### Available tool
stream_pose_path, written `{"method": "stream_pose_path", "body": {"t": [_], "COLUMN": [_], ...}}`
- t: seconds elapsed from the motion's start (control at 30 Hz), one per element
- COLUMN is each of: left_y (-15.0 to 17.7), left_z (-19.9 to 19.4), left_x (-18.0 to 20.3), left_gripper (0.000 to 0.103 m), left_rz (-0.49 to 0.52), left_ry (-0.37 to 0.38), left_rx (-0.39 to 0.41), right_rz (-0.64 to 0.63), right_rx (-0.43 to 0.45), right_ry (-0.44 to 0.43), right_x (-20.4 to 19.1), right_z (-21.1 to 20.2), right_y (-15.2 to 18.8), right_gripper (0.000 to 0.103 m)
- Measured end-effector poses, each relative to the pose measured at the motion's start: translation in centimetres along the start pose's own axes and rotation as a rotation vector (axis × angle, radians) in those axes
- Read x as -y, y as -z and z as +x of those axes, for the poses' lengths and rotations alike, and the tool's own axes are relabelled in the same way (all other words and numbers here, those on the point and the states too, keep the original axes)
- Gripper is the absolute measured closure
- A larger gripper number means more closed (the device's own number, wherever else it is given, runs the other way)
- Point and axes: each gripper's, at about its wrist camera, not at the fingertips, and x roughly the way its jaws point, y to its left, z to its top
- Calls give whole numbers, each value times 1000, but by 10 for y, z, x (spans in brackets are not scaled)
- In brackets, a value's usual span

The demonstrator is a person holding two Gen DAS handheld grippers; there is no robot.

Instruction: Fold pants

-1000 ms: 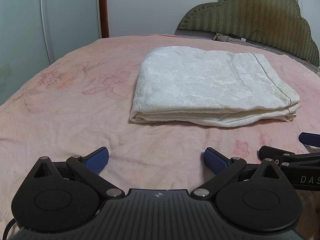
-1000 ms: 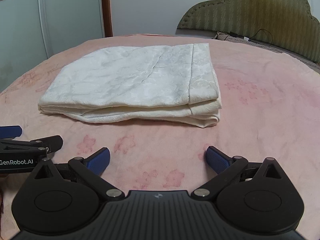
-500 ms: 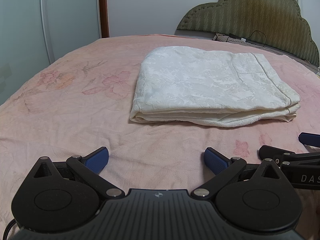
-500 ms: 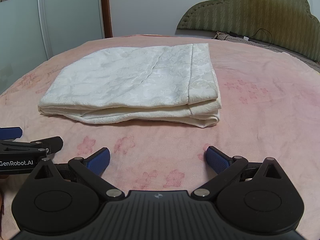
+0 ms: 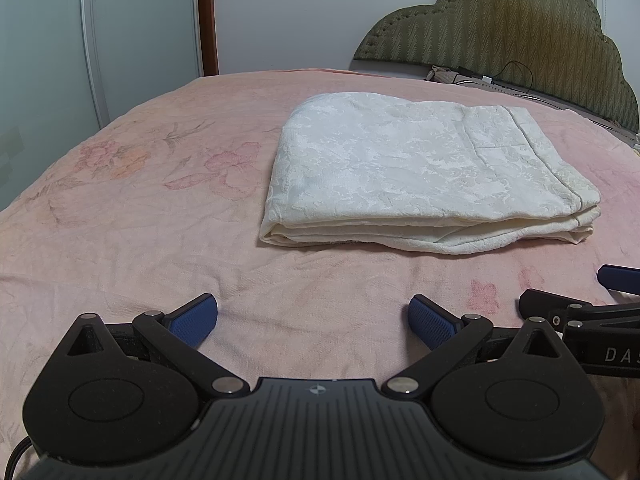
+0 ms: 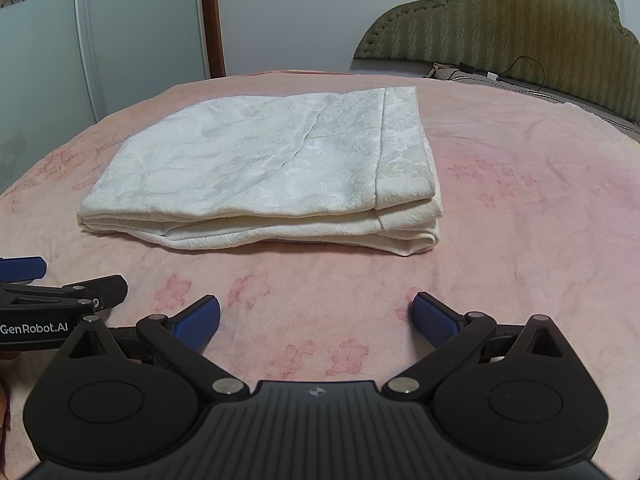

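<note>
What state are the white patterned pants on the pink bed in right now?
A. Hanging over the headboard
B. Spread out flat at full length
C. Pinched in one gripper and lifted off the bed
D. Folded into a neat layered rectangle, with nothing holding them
D: the white patterned pants lie on the pink floral bedspread as a stacked rectangle with layered edges showing, while the left gripper and right gripper sit open and short of them.

right gripper (image 6: 316,316): has edged slightly nearer the pants (image 6: 264,172)
left gripper (image 5: 313,316): no visible shift
pants: no visible shift
</note>
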Motion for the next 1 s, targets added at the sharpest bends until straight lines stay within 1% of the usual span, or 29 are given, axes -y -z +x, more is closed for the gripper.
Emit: {"method": "stream_pose_path", "body": {"t": [1.0], "left_y": [0], "left_z": [-1], "left_x": [1], "left_gripper": [0], "left_rz": [-6], "left_ry": [0], "left_rx": [2], "right_rz": [6], "right_rx": [2], "right_ry": [-3], "right_x": [1], "right_z": [-1], "right_y": [0], "right_gripper": [0]}}
